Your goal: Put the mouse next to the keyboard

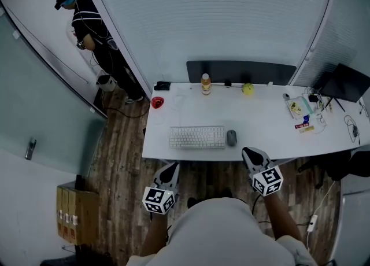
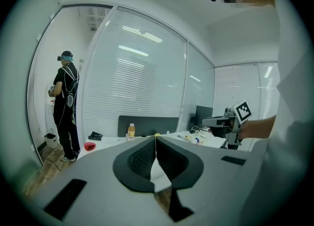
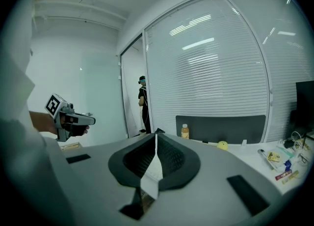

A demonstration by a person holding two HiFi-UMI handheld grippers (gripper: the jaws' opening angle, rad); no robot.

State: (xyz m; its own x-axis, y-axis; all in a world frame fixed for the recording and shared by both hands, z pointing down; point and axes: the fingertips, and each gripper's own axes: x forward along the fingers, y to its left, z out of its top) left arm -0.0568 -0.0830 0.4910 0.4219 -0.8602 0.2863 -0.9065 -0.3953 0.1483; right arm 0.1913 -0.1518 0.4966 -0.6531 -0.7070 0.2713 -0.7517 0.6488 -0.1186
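Observation:
A grey mouse (image 1: 232, 137) lies on the white desk (image 1: 173, 114), just right of the white keyboard (image 1: 197, 136) and close to the front edge. Both grippers hover short of that front edge, over the floor. My left gripper (image 1: 173, 168) is shut and empty, below the keyboard's left end. My right gripper (image 1: 248, 151) is shut and empty too, a little right of the mouse and nearer to me. In the left gripper view the pads of the left gripper (image 2: 155, 140) meet; in the right gripper view those of the right gripper (image 3: 156, 137) meet. Both hide the mouse.
At the desk's back stand an orange bottle (image 1: 206, 84), a yellow ball (image 1: 247, 89) and a dark partition panel (image 1: 240, 71). A red object (image 1: 157, 102) lies at the left, clutter (image 1: 303, 110) and a dark screen (image 1: 346, 82) at the right. A person (image 1: 92, 30) stands far left; a cardboard box (image 1: 74, 213) is on the floor.

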